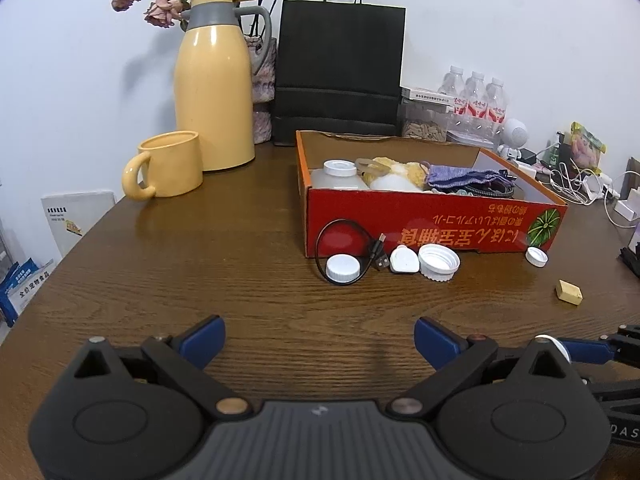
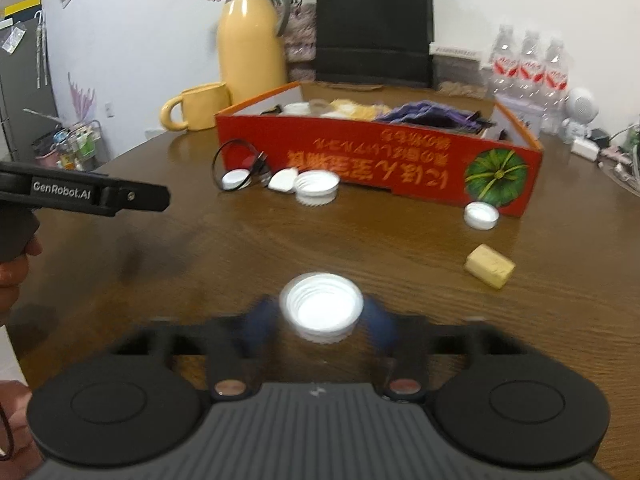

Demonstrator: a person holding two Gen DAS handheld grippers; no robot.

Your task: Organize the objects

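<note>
Right gripper (image 2: pixel 320 314) pinching cap (image 2: pixel 320 308), blurred; shallow rim grip may slip. Left gripper (image 1: pixel 320 338) wide, empty. Box (image 2: pixel 360 156) at 12 o'clock.

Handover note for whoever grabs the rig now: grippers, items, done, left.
Left gripper: open, empty, hovering over the brown wooden table.
Right gripper: blue pads around a white threaded plastic cap; too blurred to confirm contact.
Red cardboard box: already holds a white-lidded plastic bottle, a yellow plush toy and a purple cloth pouch.
Still out, before the box: looped black USB cable, small white cap, white plug adapter, large white ribbed lid, another white cap, beige eraser block.
</note>
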